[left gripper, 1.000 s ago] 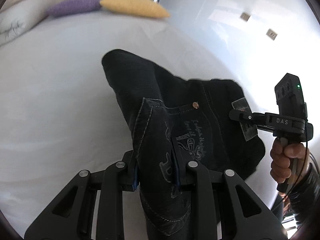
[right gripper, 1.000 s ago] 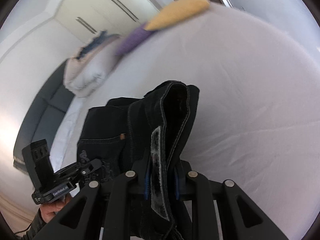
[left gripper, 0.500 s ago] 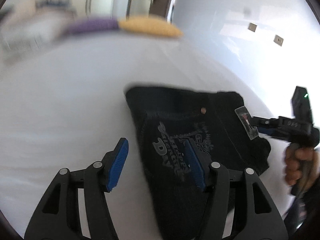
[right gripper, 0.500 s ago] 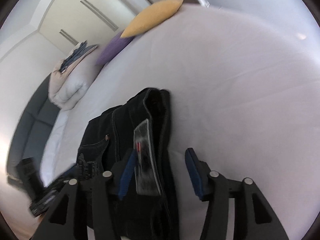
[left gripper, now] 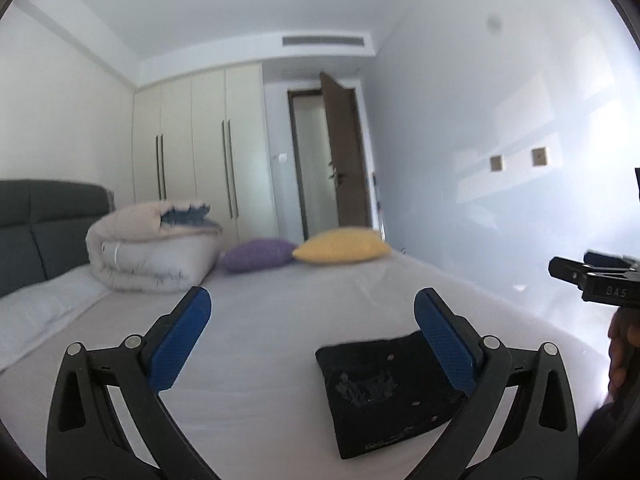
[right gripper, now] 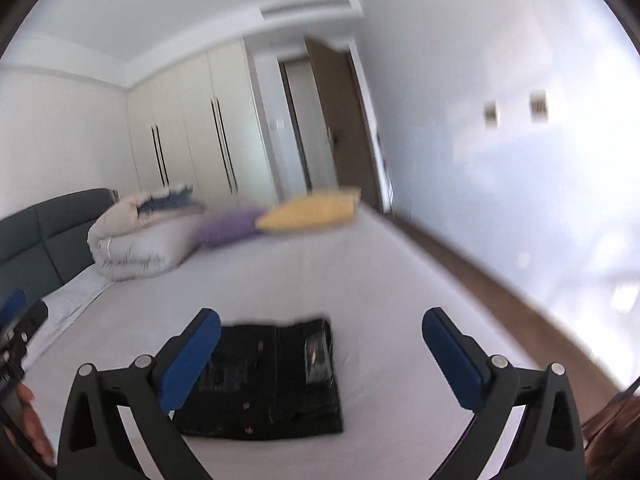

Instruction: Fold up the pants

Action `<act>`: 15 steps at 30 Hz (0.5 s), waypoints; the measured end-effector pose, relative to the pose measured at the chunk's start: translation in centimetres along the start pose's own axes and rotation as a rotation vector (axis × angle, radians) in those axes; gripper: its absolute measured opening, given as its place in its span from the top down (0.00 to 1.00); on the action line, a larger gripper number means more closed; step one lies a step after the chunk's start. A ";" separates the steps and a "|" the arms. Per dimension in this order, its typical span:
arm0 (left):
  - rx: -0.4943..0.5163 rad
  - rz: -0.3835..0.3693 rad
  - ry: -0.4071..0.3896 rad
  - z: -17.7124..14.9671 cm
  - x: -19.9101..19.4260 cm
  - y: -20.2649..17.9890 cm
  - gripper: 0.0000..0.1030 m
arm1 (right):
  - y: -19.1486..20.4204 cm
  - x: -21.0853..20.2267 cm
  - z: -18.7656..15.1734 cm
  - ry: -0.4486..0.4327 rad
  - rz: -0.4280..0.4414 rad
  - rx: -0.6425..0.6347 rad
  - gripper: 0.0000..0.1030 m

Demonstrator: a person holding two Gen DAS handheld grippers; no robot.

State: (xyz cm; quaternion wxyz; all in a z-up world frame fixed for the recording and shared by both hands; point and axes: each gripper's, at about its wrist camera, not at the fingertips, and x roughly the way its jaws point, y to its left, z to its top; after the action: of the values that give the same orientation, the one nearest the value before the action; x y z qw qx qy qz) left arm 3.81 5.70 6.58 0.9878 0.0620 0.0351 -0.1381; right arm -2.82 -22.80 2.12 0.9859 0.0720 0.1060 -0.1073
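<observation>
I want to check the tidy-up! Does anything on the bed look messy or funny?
Nothing stands out. The black pants lie folded in a flat, compact bundle on the white bed, and both grippers' jaws are opening with nothing between them. The pillows and rolled duvet sit neatly by the headboard.

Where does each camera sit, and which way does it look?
Left wrist: on the left gripper, looking across the bed to the wardrobe; its fingers opening, nothing between; right gripper at right.
Right wrist: on the right gripper, facing likewise; fingers opening, empty.
Shared: pants, pillows, door.
</observation>
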 end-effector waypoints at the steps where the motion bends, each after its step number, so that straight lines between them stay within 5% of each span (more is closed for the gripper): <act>1: 0.000 -0.022 -0.013 0.9 -1.4 0.0 0.00 | 0.5 -0.9 0.6 -0.024 -0.008 -0.021 0.00; 7: 0.025 -0.067 -0.022 3.9 -5.8 0.6 0.00 | 1.9 -7.8 4.8 -0.166 -0.031 -0.070 0.00; 15: 0.081 0.080 -0.007 4.6 -11.3 -1.1 0.00 | 2.4 -11.8 6.3 -0.187 0.007 -0.059 0.00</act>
State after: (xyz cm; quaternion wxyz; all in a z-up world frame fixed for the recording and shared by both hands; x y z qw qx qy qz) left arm -7.10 7.12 12.02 0.9894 0.1030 0.0238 -0.0998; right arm -12.33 -19.24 11.14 0.9936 0.0330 0.0162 -0.1072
